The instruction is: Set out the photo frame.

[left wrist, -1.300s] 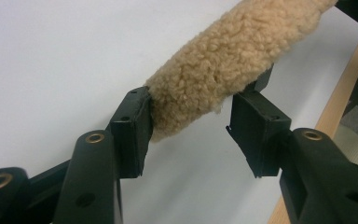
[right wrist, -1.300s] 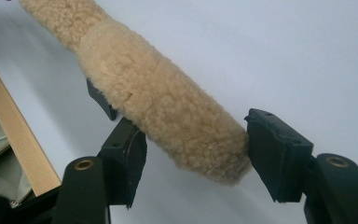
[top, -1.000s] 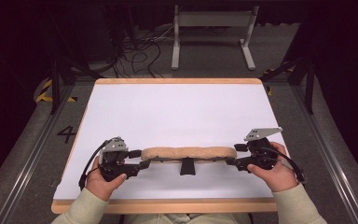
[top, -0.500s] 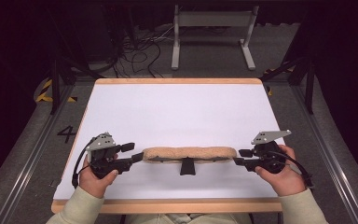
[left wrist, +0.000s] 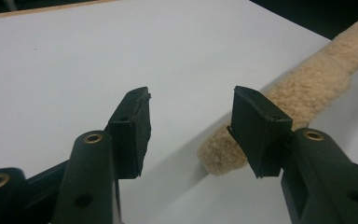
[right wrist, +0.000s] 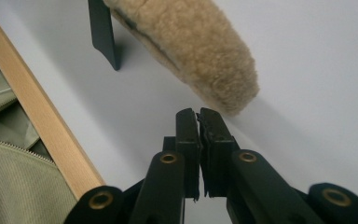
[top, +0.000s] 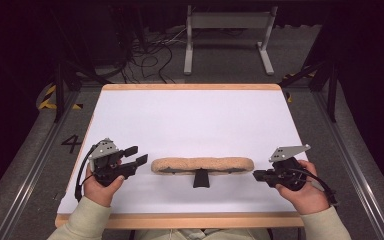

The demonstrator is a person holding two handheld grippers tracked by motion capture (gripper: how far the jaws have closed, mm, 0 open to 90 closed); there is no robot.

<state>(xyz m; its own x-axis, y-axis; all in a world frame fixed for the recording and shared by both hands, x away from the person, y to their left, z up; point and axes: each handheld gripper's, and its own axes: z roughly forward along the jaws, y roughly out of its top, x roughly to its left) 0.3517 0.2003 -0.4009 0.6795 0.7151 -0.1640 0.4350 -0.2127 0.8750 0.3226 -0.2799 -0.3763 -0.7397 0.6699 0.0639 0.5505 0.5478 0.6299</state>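
A long tan fleecy pad point(top: 202, 165) lies across the near part of the white table point(top: 195, 115), with a black tab point(top: 200, 178) sticking out from its middle toward me. My left gripper point(top: 135, 159) sits just off the pad's left end. Its jaws are open with nothing between them and have just been closing a little. In the left gripper view the pad point(left wrist: 307, 88) runs off behind the right-hand jaw of that gripper point(left wrist: 191, 121). My right gripper point(top: 257, 175) rests a short way off the pad's right end, shut and empty. The right gripper view shows its jaws point(right wrist: 199, 116) pressed together, close to the pad's end point(right wrist: 196, 46).
The table's wooden front edge point(top: 180, 220) runs close under both hands. Beyond the far edge, a grey metal stand point(top: 227, 30) and loose cables point(top: 150, 55) lie on the floor. Olive clothing point(right wrist: 14, 186) shows past the table edge point(right wrist: 37, 126).
Both grippers have let go of the pad's ends and drawn outward, left to the left and right to the right. The right jaws have closed. The pad has stayed put.
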